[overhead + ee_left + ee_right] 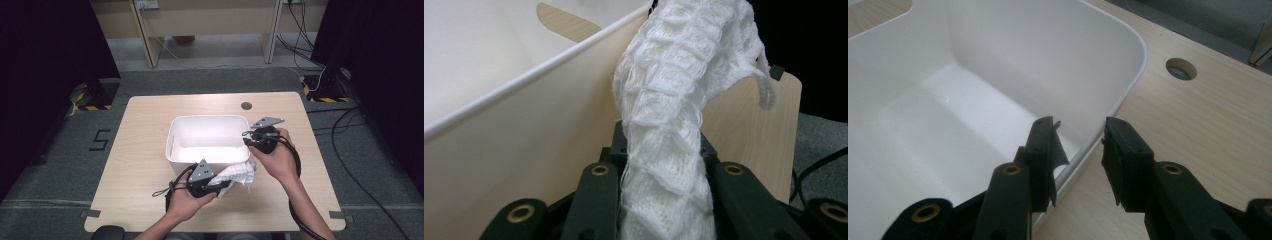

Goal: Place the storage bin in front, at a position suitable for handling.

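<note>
A white plastic bin (210,119) stands in the middle of the wooden table (145,160). My left gripper (220,186) is at the bin's near right corner, shut on a white knitted cloth (239,174). In the left gripper view the cloth (674,115) rises from between the jaws and drapes beside the bin's outer wall (524,130). My right gripper (247,137) is at the bin's right side. In the right gripper view its jaws (1080,145) straddle the bin's rim (1128,85), one inside and one outside, with gaps showing. The bin's floor (948,115) is bare.
A round cable hole (246,106) sits in the table behind the bin, also in the right gripper view as the hole (1181,68). Cables trail from both grippers toward the table's near edge. Grey floor surrounds the table.
</note>
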